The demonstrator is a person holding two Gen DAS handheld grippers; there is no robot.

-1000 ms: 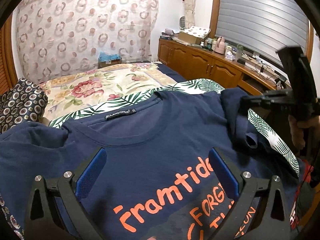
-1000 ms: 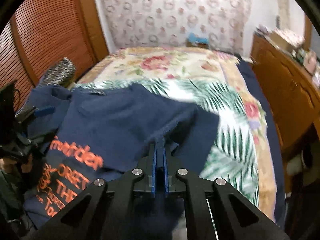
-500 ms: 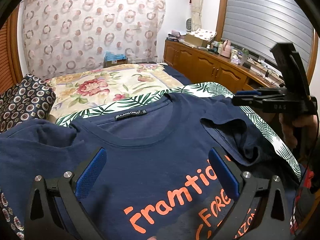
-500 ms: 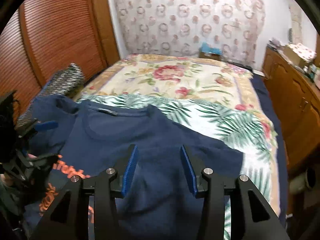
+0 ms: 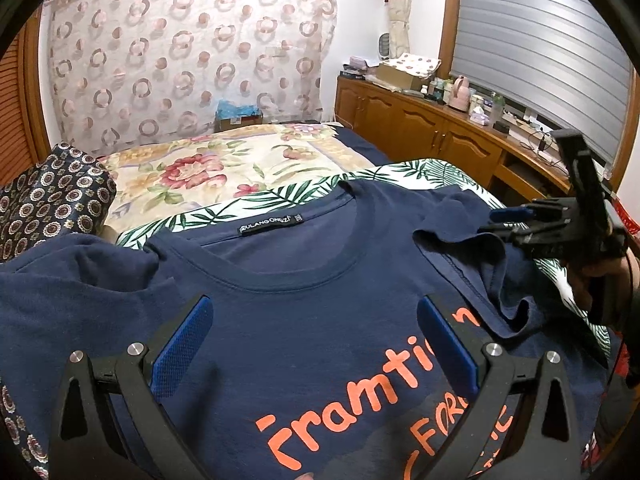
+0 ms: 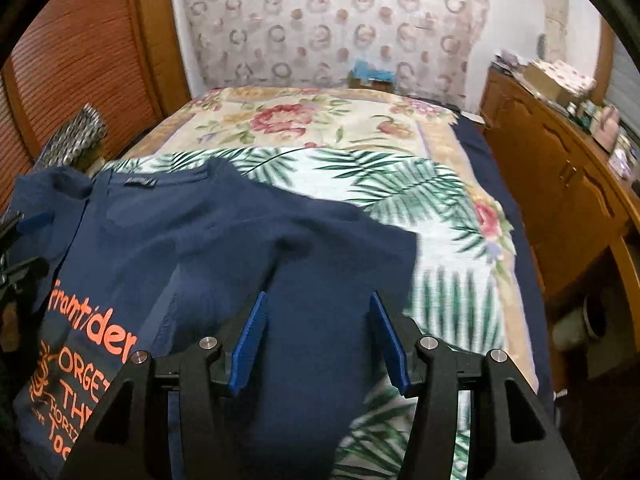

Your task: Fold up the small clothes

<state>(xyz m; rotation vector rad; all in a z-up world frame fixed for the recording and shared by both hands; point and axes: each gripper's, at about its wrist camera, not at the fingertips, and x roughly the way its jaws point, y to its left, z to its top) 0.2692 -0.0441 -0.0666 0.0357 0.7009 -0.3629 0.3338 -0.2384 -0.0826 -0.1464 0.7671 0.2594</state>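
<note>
One navy T-shirt (image 5: 304,320) lay face-up on palm-print sheet (image 6: 440,216), collar toward 12 o'clock. Left gripper (image 5: 312,344) apart over chest print, empty. Right gripper (image 6: 316,340) just opened, sleeve (image 6: 340,248) loose between pads.

I saw the T-shirt (image 5: 304,320) lying on the leaf-print sheet (image 6: 440,200), the floral bedspread (image 6: 320,120) behind it, the cabinet (image 5: 432,128) to the right.

A home bedroom: bed (image 6: 440,152), curtain (image 5: 180,60), wooden cabinets (image 5: 420,128).
</note>
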